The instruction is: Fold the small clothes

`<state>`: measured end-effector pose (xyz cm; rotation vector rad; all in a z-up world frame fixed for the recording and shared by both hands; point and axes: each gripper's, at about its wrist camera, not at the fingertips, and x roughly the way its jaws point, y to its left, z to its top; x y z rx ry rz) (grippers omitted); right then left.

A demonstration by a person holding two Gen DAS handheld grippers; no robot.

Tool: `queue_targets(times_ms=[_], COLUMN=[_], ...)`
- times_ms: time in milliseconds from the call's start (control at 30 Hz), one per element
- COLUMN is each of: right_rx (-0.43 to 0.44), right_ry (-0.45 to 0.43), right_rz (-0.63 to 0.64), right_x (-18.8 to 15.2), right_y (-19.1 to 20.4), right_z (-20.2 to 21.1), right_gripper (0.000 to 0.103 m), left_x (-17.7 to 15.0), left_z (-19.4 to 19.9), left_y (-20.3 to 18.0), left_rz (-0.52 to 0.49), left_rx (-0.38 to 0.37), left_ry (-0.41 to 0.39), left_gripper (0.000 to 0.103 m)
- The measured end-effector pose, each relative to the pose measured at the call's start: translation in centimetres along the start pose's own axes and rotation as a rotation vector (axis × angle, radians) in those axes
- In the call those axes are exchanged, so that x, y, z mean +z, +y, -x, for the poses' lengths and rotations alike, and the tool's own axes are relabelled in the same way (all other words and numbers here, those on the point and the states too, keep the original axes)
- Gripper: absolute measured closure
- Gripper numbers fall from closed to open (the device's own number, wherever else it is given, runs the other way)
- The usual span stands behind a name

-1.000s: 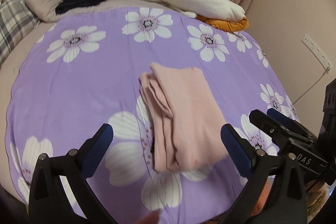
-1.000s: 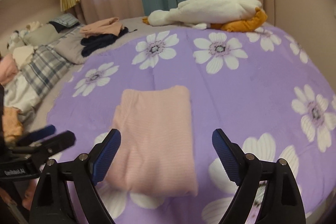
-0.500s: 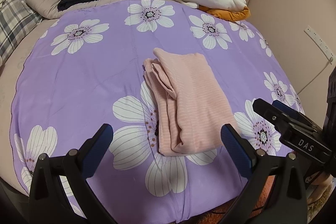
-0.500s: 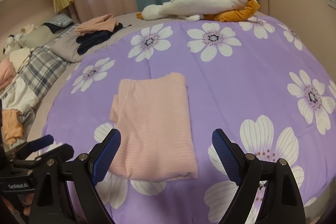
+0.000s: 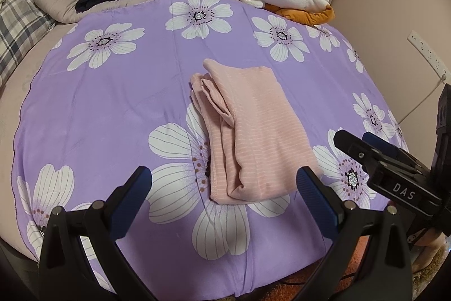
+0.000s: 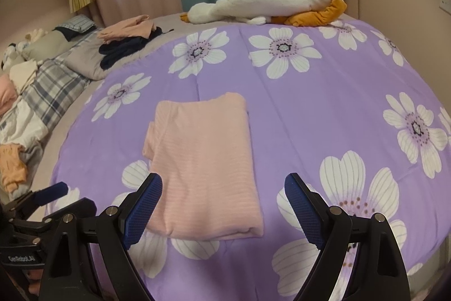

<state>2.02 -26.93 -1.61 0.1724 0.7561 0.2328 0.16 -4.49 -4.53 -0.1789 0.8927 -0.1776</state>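
Left wrist view: pink garment (image 5: 251, 131) lies folded mid-bed, toward the near edge of the purple sheet (image 5: 112, 103), loose layered edges on its left side. Left gripper (image 5: 224, 188) hangs above the near edge, jaws wide, nothing between them, angled down. Judgement: fold looks done; next, square up those loose edges or lift the bundle from the near end.

Right wrist view: right gripper (image 6: 222, 196) open and empty, tilted down over the garment's (image 6: 203, 160) near end, not touching. Left gripper (image 6: 42, 199) at the lower left.
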Motion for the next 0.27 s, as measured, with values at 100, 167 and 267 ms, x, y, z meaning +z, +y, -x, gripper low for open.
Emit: queue_targets(times_ms=[100,167,267], right_rx=[0.000,-0.001,-0.002], right_ry=[0.007,0.011,0.014], right_rz=[-0.005,-0.005,-0.005], right_x=[-0.15,-0.17,-0.19], right_y=[-0.11,-0.14,-0.11], right_z=[-0.17,-0.28,-0.32], right_gripper=[0.015,0.015,0.015], left_x=[0.02,0.02,0.00], left_z=[0.04,0.07,0.18], left_y=[0.03,-0.06,-0.20], left_rz=[-0.002,-0.003,-0.007], left_rx=[-0.003,-0.007,-0.013], left_ry=[-0.002,-0.003,-0.006], left_gripper=[0.001,0.001,0.001])
